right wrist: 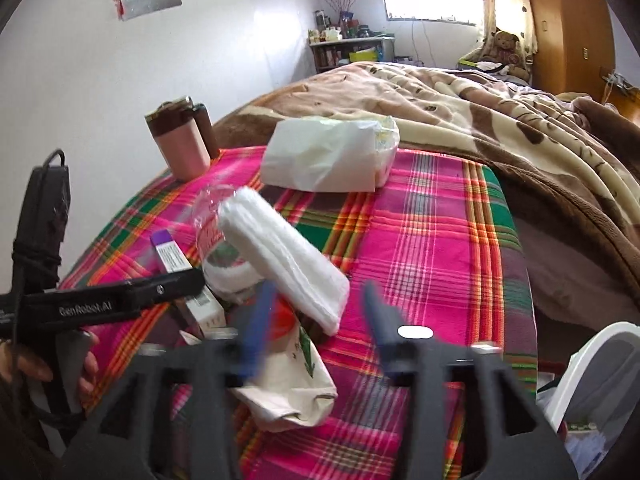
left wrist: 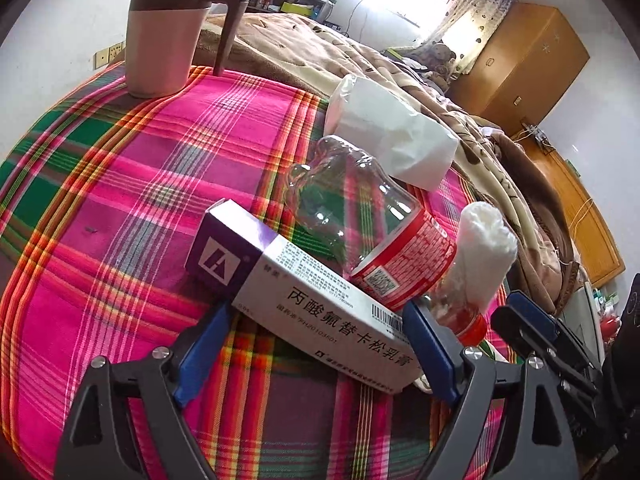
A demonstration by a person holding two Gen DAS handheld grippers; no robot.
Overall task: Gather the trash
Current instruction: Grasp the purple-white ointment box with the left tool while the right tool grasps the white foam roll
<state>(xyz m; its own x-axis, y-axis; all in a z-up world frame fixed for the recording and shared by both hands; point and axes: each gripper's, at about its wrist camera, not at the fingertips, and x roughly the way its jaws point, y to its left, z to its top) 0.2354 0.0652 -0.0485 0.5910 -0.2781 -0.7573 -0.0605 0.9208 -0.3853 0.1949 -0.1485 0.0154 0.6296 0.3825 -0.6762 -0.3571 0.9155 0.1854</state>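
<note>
Trash lying bunched on plaid cloth [left wrist: 120, 184], close ahead of both grippers. Left gripper [left wrist: 316, 344] standing wide open, straddling purple-and-white medicine box [left wrist: 304, 296]; near end of box sitting between blue fingers [left wrist: 432, 348], pads not clearly pressing it, nothing gripped. Clear plastic bottle [left wrist: 360, 216] with red label lying just beyond box, touching it, tilted on its side. Rolled white cloth [left wrist: 484, 248] leaning against bottle, beyond right-hand finger. Tissue pack [left wrist: 392, 132] sitting farther ahead, well past bottle. Brown-and-beige mug [left wrist: 164, 32] standing upright far ahead, off to left. Right gripper [right wrist: 316, 320] blurred, jaws parted, empty; rolled cloth end reaching toward gap without touching pads. Crumpled printed bag [right wrist: 292, 392] lying under left-hand finger. Person's hand [right wrist: 60, 364] gripping left tool's handle.
</note>
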